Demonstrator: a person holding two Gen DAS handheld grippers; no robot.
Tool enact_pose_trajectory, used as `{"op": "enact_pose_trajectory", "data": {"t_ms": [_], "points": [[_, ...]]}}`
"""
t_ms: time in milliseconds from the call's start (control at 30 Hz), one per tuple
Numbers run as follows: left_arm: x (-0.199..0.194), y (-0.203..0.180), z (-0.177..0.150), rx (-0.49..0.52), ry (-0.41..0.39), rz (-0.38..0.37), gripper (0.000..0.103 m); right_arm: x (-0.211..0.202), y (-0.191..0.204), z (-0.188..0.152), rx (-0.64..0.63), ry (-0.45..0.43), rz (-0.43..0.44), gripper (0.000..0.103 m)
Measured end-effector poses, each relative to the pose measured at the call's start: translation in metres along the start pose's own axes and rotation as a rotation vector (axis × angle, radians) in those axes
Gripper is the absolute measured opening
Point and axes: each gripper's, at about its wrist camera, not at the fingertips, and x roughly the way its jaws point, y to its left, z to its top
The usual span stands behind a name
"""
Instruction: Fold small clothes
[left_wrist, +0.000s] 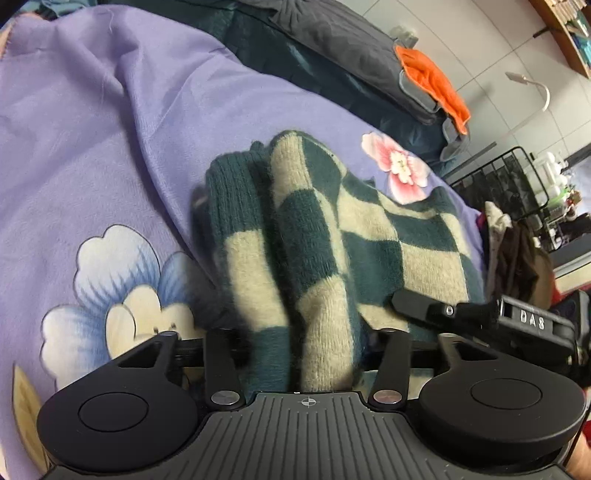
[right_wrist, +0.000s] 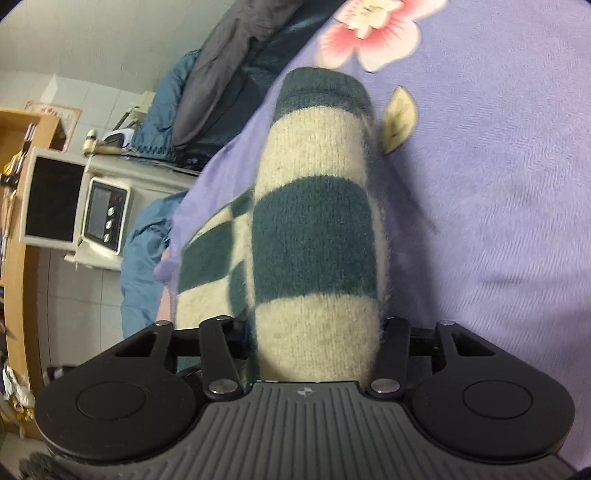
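Purple floral bedspread (left_wrist: 110, 110), checkered sweater (left_wrist: 332, 240), gripper (left_wrist: 532, 325) marked "DAS"

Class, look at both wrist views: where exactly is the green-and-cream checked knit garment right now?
The checked knit garment lies on the purple floral bedspread, gripped by both claws: it bunches centre-frame in the left claw, and a rolled part runs up from the right claw.

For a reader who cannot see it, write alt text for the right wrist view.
A checkered green-and-cream knit garment fills the right gripper, draped over a purple floral blanket. A small white appliance stands at the left.
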Motion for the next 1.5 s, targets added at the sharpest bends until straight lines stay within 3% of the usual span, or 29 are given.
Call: {"op": "enact_pose_trajectory", "data": {"t_ms": [100,200,400,567,633,833,933,1033,1267,1400,1500], "points": [[-0.027,-0.023,-0.015,0.073,-0.023,-0.026,0.098,-0.024,0.026,-0.019,-0.12,-0.001,0.005,0.05],[-0.046,-0.041,-0.044,0.146,0.007,-0.005,0.098,-0.049,0.038,-0.042,-0.207,0.04,-0.016,0.049],[-0.052,-0.056,-0.118,0.084,0.132,-0.013,0.097,-0.1,0.017,-0.096,-0.186,0.156,-0.039,0.049],[-0.029,-0.103,-0.15,0.122,0.215,-0.049,0.097,-0.159,-0.011,-0.121,-0.14,0.109,-0.096,0.049],[-0.012,-0.131,-0.149,0.159,0.236,-0.078,0.097,-0.188,-0.023,-0.119,-0.12,0.056,-0.117,0.049],[0.051,-0.245,-0.141,0.414,0.261,-0.137,0.097,-0.277,-0.075,-0.083,-0.088,-0.123,-0.16,0.049],[0.081,-0.294,-0.145,0.473,0.271,-0.153,0.097,-0.317,-0.103,-0.065,-0.065,-0.2,-0.184,0.049],[0.112,-0.327,-0.153,0.492,0.297,-0.127,0.097,-0.341,-0.133,-0.052,-0.033,-0.224,-0.213,0.049],[0.169,-0.351,-0.191,0.541,0.365,-0.016,0.095,-0.349,-0.198,-0.055,0.069,-0.222,-0.299,0.049],[0.172,-0.344,-0.193,0.534,0.349,-0.004,0.101,-0.35,-0.233,-0.064,0.188,-0.26,-0.283,0.05],[0.174,-0.34,-0.189,0.532,0.358,-0.008,0.102,-0.348,-0.246,-0.066,0.235,-0.27,-0.274,0.059]]}}
